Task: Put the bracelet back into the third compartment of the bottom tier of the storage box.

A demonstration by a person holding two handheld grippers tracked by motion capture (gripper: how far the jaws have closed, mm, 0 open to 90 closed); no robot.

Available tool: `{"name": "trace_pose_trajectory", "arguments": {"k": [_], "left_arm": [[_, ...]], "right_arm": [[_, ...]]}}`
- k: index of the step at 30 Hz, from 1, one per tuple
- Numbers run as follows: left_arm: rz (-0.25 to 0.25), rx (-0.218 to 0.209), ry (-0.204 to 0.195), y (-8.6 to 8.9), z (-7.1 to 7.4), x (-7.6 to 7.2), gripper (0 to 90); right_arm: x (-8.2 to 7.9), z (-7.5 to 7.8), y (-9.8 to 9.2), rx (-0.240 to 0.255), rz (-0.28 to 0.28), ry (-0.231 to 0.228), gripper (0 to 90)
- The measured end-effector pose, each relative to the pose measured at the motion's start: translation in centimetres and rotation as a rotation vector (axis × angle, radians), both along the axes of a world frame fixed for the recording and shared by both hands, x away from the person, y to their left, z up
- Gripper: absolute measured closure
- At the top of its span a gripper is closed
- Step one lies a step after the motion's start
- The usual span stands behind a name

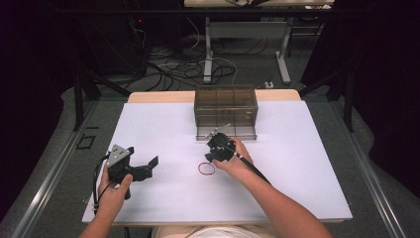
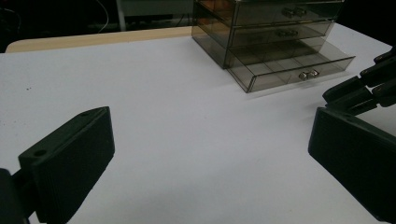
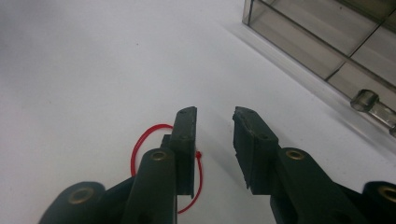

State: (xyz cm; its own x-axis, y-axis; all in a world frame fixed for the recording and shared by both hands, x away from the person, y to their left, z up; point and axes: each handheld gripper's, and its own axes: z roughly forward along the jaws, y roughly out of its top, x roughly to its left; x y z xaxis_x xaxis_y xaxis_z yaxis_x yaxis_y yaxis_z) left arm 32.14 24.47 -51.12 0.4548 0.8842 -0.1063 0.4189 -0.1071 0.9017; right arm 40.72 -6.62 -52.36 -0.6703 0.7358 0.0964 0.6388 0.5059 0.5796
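Hovering over red band [image 3: 140, 149], R gripper [image 3: 215, 116] has jaws part-open, nothing gripped; one jaw sits over the loop, prob. lining up a pick. Band lies mid-table [image 1: 297, 198], near open drawer [image 2: 299, 70]. L gripper [image 2: 210, 154] wide open, empty, parked nr left edge.

The left gripper [image 1: 143, 166] rests low at the near left, its 2 jaws spread wide with nothing between. The right gripper [image 3: 214, 126] hangs mid-scene, tilted down, jaws narrowed with a gap between them.
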Motion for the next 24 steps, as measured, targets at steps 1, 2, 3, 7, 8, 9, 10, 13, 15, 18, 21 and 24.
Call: {"name": "trace_pose_trajectory", "arguments": {"k": [1, 2, 3, 7, 8, 9, 10, 13, 15, 18, 21, 24], "left_arm": [[-0.004, 0.006, 0.001, 0.0, 0.0, 0.0, 0.4], [-0.002, 0.004, -0.001, 0.0, 0.0, 0.0, 0.4], [-0.006, 0.006, 0.001, 0.1, 0.0, 0.0, 0.4], [-0.007, 0.002, 0.007, 0.0, 0.0, 0.0, 0.4], [-0.001, -0.001, 0.000, 0.0, 0.0, 0.0, 0.4], [-0.008, 0.002, 0.007, 0.0, 0.0, 0.0, 0.4], [-0.007, 0.002, 0.005, 0.0, 0.0, 0.0, 0.4], [-0.007, 0.003, 0.005, 0.0, 0.0, 0.0, 0.4], [-0.008, 0.004, 0.005, 0.0, 0.0, 0.0, 0.4], [-0.008, 0.005, 0.005, 0.0, 0.0, 0.0, 0.4], [-0.008, 0.003, 0.005, 0.0, 0.0, 0.0, 0.4], [-0.009, 0.004, 0.005, 0.0, 0.0, 0.0, 0.4]], "right_arm": [[0.0, -0.1, 0.1, -0.002, -0.001, 0.006, 71.5], [0.2, -0.5, 0.2, 0.019, -0.002, -0.014, 72.5], [0.2, -0.5, 0.2, 0.019, -0.002, -0.014, 72.5], [0.2, -0.3, 0.3, -0.026, -0.004, 0.057, 73.6], [0.2, -0.8, 0.4, 0.009, -0.015, 0.022, 73.8], [0.2, -1.1, 0.5, 0.033, -0.017, 0.003, 74.1], [0.3, -1.2, 0.5, 0.030, -0.015, 0.000, 74.5], [0.3, -1.0, 0.6, -0.004, -0.009, 0.049, 75.0], [0.3, -1.2, 0.7, 0.000, -0.018, 0.027, 75.7], [0.4, -1.2, 0.6, -0.029, -0.006, 0.048, 76.8], [0.5, -1.6, 0.8, -0.005, -0.014, 0.033, 78.0], [0.4, -1.7, 0.8, -0.020, -0.007, 0.048, 79.1]]}}
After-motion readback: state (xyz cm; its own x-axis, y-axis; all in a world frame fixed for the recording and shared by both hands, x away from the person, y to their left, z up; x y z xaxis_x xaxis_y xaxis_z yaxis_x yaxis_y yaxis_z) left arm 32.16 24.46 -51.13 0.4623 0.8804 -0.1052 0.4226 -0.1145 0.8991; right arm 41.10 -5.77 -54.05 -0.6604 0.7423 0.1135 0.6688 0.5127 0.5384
